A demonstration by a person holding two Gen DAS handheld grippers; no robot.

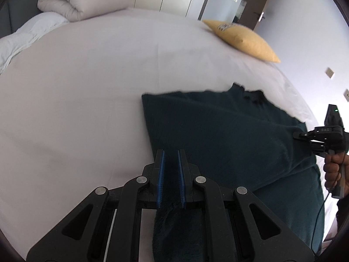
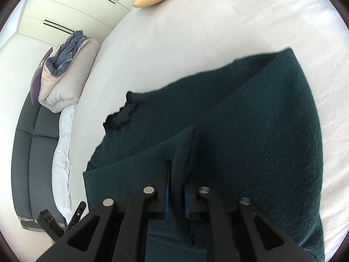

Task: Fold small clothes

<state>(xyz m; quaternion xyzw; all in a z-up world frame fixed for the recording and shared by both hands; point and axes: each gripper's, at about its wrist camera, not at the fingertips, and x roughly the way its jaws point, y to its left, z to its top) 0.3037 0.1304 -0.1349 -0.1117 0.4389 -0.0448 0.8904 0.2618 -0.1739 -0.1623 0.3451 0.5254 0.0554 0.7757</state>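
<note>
The dark green sweater (image 1: 218, 131) lies near the bed's (image 1: 87, 87) right edge, one fold laid over; the left gripper (image 1: 171, 174) and right gripper (image 2: 177, 187) each pinch its fabric; more folds remain, I judge.

Dark teal sweater (image 1: 218, 131), white sheet (image 1: 87, 87), yellow pillow (image 1: 244, 39)
</note>
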